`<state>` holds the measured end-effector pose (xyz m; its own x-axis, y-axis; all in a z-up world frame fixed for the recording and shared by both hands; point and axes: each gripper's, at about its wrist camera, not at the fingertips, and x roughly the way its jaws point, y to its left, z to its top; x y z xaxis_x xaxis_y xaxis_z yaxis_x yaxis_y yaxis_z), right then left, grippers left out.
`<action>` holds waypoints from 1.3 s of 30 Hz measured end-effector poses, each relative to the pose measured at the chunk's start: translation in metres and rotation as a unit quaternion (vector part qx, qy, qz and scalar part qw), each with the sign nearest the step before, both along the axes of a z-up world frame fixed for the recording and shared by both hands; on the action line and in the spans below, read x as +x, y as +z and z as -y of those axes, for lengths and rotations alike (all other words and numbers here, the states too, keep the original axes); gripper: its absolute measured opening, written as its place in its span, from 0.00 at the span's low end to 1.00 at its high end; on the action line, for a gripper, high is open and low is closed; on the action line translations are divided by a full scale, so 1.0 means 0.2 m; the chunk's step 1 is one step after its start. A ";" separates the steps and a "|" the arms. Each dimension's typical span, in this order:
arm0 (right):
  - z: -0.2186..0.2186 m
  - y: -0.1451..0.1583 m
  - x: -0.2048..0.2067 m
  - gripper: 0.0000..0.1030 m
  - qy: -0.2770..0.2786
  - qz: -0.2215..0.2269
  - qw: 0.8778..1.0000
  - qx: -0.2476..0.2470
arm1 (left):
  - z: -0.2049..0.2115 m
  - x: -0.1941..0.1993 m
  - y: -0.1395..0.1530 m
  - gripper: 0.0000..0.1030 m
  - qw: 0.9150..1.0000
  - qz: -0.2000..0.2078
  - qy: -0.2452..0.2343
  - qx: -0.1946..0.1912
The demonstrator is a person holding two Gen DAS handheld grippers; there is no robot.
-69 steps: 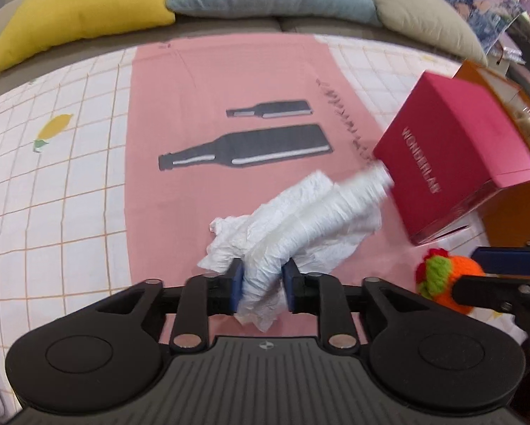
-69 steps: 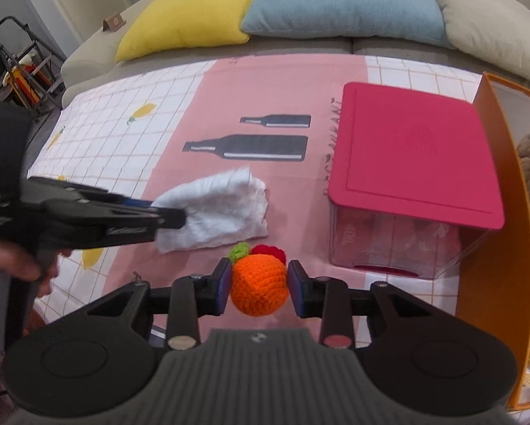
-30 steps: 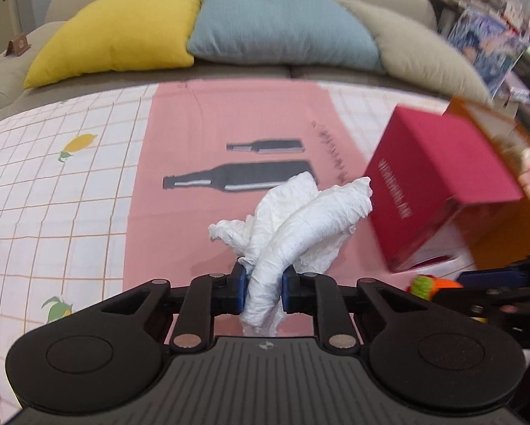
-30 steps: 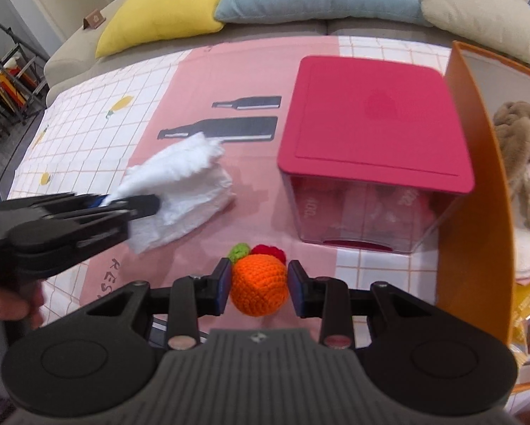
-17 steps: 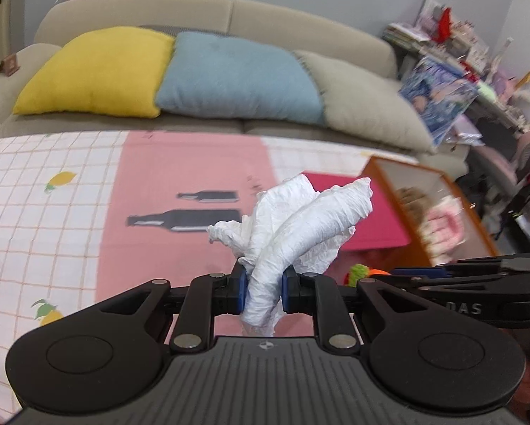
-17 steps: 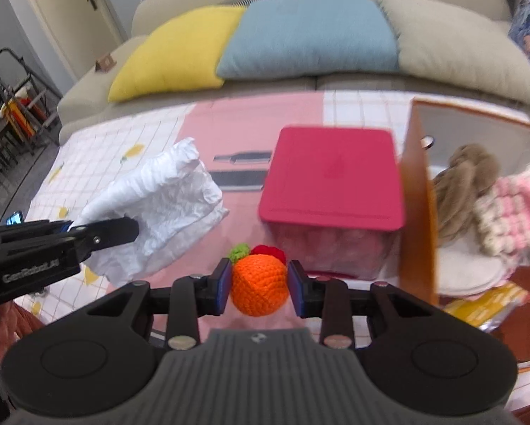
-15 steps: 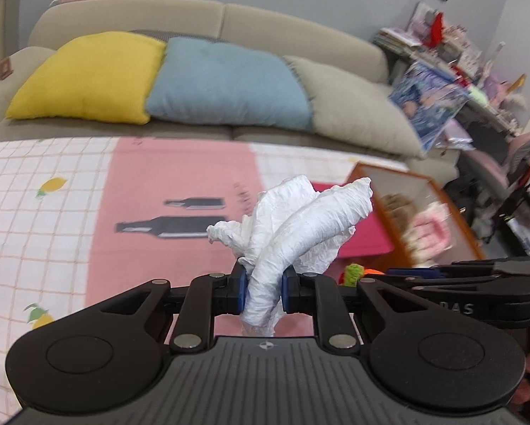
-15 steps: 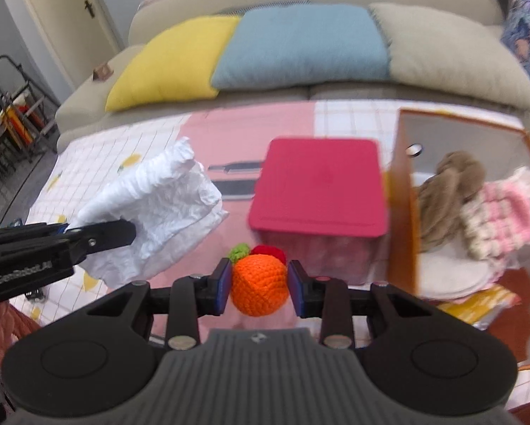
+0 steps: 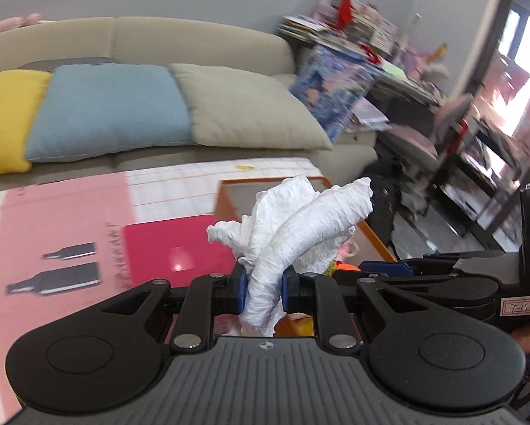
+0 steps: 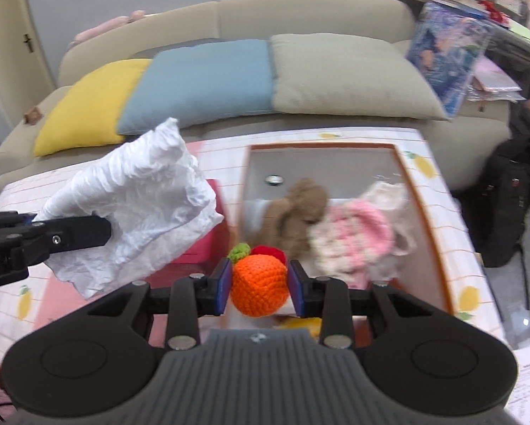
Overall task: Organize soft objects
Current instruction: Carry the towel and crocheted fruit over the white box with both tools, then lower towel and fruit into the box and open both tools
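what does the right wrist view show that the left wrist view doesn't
Only the right wrist view shows the orange box's contents: a brown plush toy and a pink knitted piece. It also shows the right gripper shut on the crocheted orange.

Only the left wrist view shows the bottle prints on the pink cloth and the window.

Both show the white cloth clamped in the left gripper, the red lidded box and the sofa cushions.

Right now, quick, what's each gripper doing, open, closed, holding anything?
Left gripper: closed on the crumpled white cloth.
Right gripper: closed on the orange crocheted ball.
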<state>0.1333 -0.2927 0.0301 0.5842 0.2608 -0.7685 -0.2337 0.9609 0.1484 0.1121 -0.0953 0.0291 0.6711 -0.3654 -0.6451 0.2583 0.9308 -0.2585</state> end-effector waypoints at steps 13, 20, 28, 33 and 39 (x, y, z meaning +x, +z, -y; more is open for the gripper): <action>0.23 -0.20 0.14 0.32 -0.029 -0.027 0.998 -0.054 | 0.33 0.26 -0.21 0.20 0.994 -0.058 -0.073 0.061; 0.26 -0.28 0.24 0.32 -0.018 -0.042 0.997 -0.068 | 0.37 0.39 -0.32 0.20 0.989 -0.089 -0.083 0.089; 0.25 -0.34 0.30 0.32 0.006 -0.065 0.995 -0.079 | 0.40 0.41 -0.36 0.20 0.979 -0.125 -0.117 0.107; 0.29 -0.31 0.23 0.32 0.028 -0.111 0.993 -0.023 | 0.42 0.34 -0.34 0.20 0.966 -0.157 -0.160 0.127; 0.29 -0.39 0.21 0.28 0.039 -0.177 0.983 -0.019 | 0.52 0.33 -0.40 0.20 0.948 -0.185 -0.193 0.174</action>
<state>0.1744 -0.3514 -0.0471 0.2576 0.2619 -0.9301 -0.2463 0.9486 0.1989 0.1775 -0.1984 -0.0513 0.2346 -0.2605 -0.9365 0.5489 0.8307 -0.0935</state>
